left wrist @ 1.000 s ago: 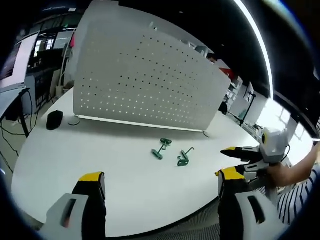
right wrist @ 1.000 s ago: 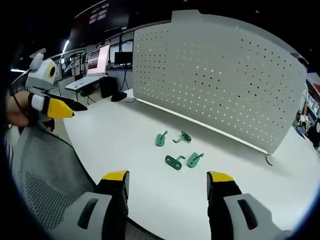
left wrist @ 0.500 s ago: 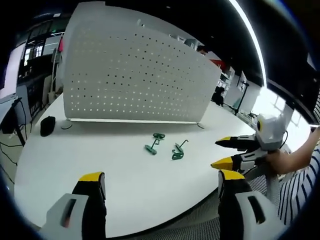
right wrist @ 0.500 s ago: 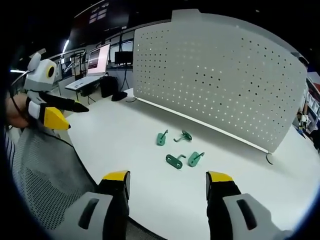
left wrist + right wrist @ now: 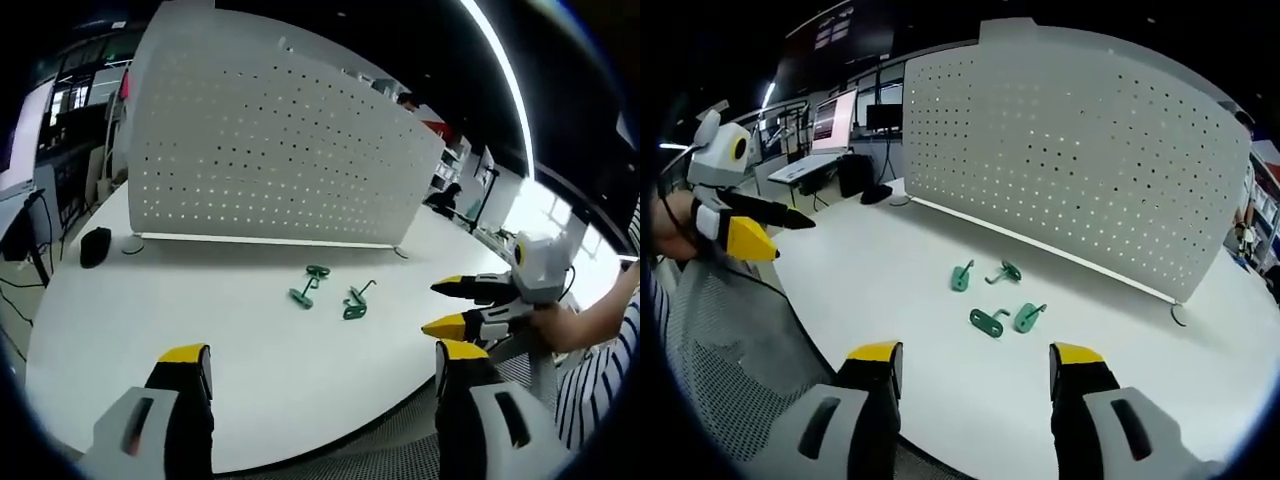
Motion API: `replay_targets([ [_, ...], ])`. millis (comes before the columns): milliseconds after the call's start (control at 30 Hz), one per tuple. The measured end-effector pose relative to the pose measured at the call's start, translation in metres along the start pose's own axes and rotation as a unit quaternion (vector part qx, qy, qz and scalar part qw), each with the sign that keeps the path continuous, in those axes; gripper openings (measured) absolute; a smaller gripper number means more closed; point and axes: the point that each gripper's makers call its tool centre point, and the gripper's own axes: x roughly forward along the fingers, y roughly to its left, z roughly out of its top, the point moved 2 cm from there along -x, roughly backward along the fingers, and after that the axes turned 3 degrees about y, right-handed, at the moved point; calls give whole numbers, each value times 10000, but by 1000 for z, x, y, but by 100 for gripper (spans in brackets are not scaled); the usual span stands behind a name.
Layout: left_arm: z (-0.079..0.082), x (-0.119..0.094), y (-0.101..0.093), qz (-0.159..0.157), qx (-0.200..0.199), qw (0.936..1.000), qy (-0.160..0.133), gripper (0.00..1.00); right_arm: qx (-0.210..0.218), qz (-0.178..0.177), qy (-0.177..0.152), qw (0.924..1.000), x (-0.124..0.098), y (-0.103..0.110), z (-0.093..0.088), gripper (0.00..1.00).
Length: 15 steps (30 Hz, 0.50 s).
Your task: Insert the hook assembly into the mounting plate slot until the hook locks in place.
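Green hooks (image 5: 995, 301) mid-table (image 5: 890, 270), near pegboard (image 5: 1080, 160); both hand-held grippers (image 5: 315, 365) (image 5: 975, 358) apart.

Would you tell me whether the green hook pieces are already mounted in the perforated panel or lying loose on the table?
Loose: the green hook pieces lie on the white table, apart from the upright perforated panel; none hangs from it.

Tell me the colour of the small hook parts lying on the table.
Green; the hook parts show best in the right gripper view, on the white table.
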Motion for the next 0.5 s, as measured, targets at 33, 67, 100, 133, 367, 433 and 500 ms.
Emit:
replay_targets([
  [33,0,0,0,-10,-7,10000,1,95,8,17,19,10000,0,1,-1,57],
  [67,-1,0,0,-20,-4,10000,11,95,6,27,40,10000,1,1,-1,57],
  [100,-1,0,-1,-25,6,10000,24,95,3,35,60,10000,1,2,-2,57],
  [133,-2,1,0,-18,16,10000,56,95,6,35,64,10000,1,2,-2,57],
  [367,-1,0,0,1,42,10000,16,94,-15,21,76,10000,1,1,-3,57],
  [433,-1,0,-1,-16,45,10000,23,94,-22,14,78,10000,1,1,-2,57],
  [500,-1,0,-1,-21,53,10000,24,94,-16,19,97,9999,1,0,-3,57],
])
